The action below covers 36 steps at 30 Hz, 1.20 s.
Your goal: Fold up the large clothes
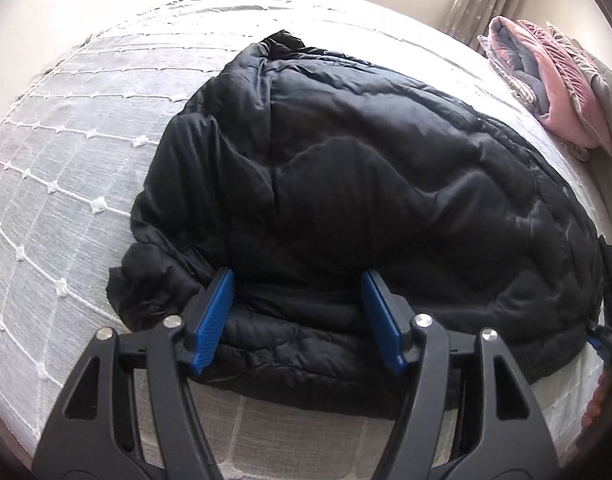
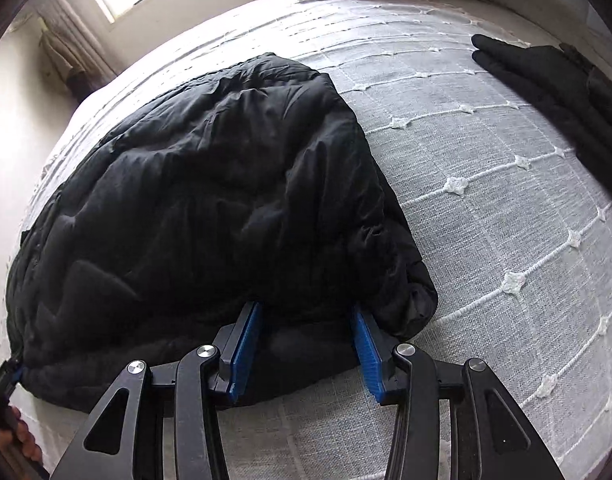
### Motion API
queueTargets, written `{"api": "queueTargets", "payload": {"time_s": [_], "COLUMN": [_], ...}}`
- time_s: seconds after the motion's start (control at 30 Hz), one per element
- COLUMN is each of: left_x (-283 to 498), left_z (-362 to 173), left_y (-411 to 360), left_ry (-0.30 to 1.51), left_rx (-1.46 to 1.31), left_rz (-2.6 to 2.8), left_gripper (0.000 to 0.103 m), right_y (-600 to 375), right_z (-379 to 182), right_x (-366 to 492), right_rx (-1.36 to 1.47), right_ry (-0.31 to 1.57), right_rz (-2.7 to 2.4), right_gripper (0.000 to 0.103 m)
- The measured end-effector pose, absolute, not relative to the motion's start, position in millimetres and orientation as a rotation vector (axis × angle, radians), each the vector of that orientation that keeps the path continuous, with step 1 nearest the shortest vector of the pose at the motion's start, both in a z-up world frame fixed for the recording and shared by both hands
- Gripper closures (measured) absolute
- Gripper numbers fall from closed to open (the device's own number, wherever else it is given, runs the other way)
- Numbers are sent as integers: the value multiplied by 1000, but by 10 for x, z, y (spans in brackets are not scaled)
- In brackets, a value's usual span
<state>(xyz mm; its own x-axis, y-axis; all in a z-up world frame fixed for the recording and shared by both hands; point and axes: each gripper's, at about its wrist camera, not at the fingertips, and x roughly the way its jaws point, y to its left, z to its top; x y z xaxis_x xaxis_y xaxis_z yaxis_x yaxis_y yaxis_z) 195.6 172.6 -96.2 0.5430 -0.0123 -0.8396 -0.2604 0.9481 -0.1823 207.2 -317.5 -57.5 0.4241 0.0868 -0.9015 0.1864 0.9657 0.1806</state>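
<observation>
A bulky black quilted puffer jacket (image 1: 345, 184) lies spread on the white stitched-grid bedspread (image 1: 58, 160), its near hem directly ahead of both tools; the left gripper (image 1: 298, 316) and right gripper (image 2: 306, 348) each stand released, blue-padded jaws wide apart and straddling the hem without pinching it. To execute the fold well, each gripper should probably push further forward until the padded edge sits deep between the jaws, then clench on all layers at once. Lifting both ends level would likely keep the slippery fill from sagging sideways.
</observation>
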Motion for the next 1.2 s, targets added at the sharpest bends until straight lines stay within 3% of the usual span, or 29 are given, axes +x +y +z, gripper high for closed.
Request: {"api": "queueTargets", "payload": {"time_s": [0.27,0.4,0.53,0.8,0.93,1.2], "left_x": [1764,1684,1804,2483,2911,2919], "left_z": [-612,-395,-408,-427,-595,-707], "left_y": [1717,1526,923,-154,-237,-315], "left_ry": [857,774,844,928,976,1015], "left_rx": [-230,-173,-101,121,114,147], "left_rz": [288,264,17,-68,-23,-19], "left_gripper": [36,36,36,36,36,36], "right_y": [-3562,-3733,-3768,-3548,-3546,-3326], "right_z": [-131,-173,-263,-30,-79,-97], "right_x": [1661,1679,1731,1785,1859,1985], "right_rx": [416,474,587,525,517,385], "right_ry": [906,893,910,853,873,905], "right_rz": [-114,-174,-93,-35,-26,-25], "right_gripper": [54,50,50,49,48,48]}}
